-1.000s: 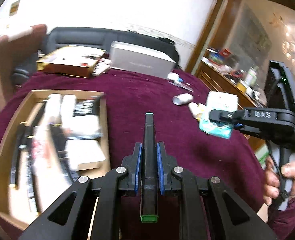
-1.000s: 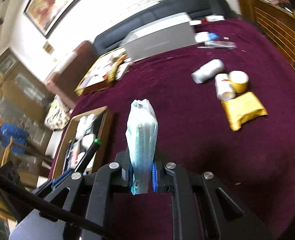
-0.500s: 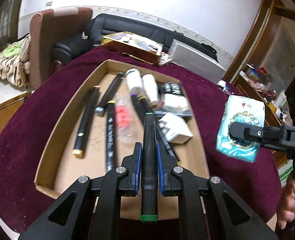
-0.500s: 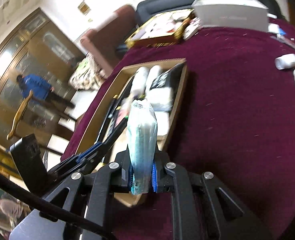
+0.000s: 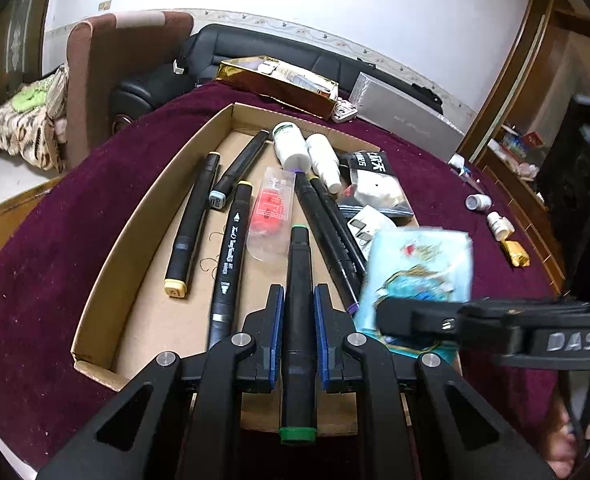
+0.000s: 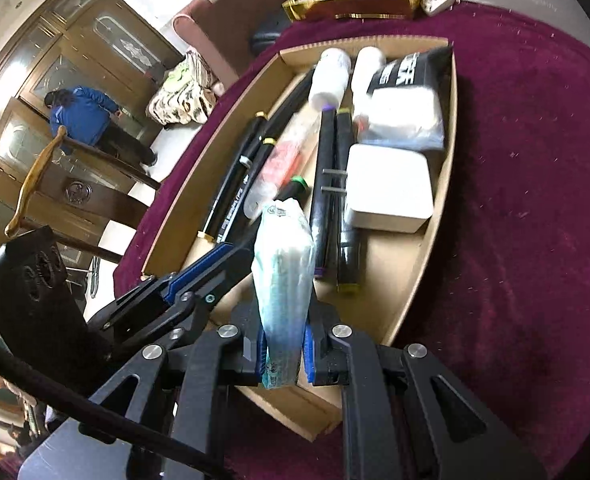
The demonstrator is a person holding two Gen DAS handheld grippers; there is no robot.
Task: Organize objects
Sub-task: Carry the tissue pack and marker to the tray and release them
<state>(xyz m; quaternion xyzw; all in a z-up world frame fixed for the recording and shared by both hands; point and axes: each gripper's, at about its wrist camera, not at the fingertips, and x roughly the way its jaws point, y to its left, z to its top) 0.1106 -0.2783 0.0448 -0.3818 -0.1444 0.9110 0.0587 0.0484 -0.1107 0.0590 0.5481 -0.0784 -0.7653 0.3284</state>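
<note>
While clamped, black marker (image 5: 299,300); green-capped.

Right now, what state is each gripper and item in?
left gripper: shut on green-capped marker, above the tray
right gripper: shut on tissue pack, above the tray
cardboard tray: open, holding markers and bottles
white bottles: capped, lying down

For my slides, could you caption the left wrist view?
Left gripper holds a green-capped marker above the cardboard tray.
</note>
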